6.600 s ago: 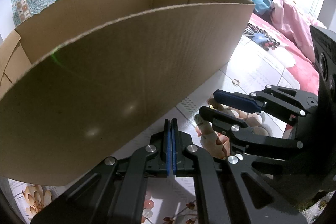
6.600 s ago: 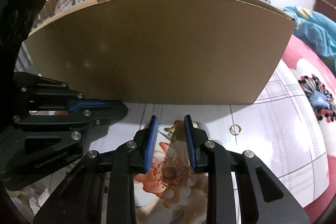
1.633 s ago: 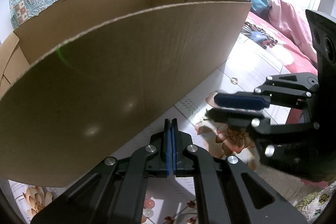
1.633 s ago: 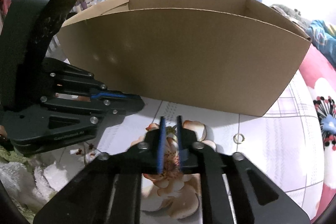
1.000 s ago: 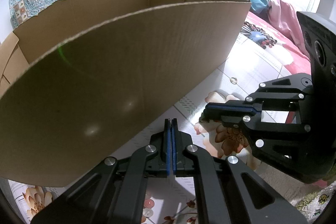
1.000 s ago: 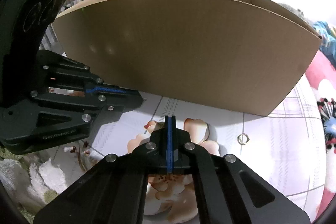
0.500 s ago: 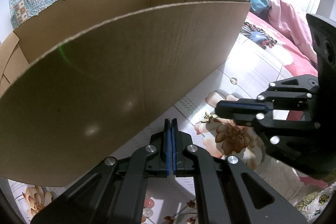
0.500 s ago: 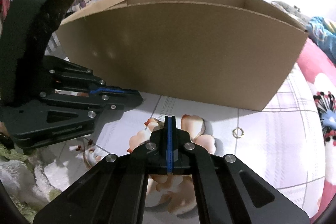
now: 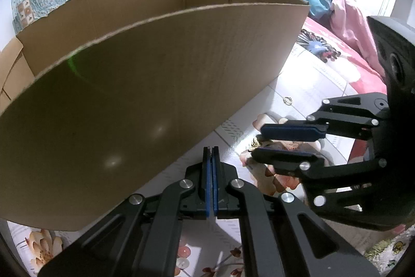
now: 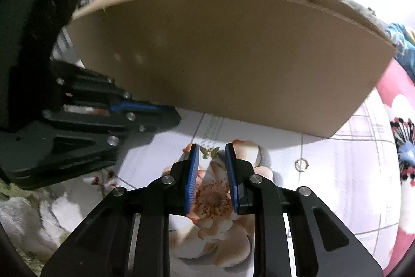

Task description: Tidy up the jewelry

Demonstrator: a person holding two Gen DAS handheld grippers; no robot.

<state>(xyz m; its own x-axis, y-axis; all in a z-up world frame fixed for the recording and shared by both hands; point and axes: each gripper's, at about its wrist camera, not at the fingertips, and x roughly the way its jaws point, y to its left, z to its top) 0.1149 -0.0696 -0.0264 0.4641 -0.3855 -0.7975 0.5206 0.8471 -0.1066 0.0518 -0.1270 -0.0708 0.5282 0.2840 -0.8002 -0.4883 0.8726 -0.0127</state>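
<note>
Just now my right gripper [image 10: 209, 151] has spread its fingers around the gold butterfly charm [image 10: 210, 152] on the bed [image 10: 337, 173] before the cardboard box [image 10: 233, 56], ready to pinch it, while my left gripper [image 9: 210, 151] waits closed.

The cardboard box [image 9: 155, 85] walls hid its inside in both views. The right wrist view was motion-blurred. The small gold ring [image 10: 301, 164] on the bed showed no detail.

Obstacle, 12 o'clock: cardboard box [image 10: 228, 56] wall, close ahead.
Obstacle, 9 o'clock: left gripper [image 10: 166, 116].
Free room, 3 o'clock: bare bedsheet [image 10: 337, 173] around ring [image 10: 301, 164].
</note>
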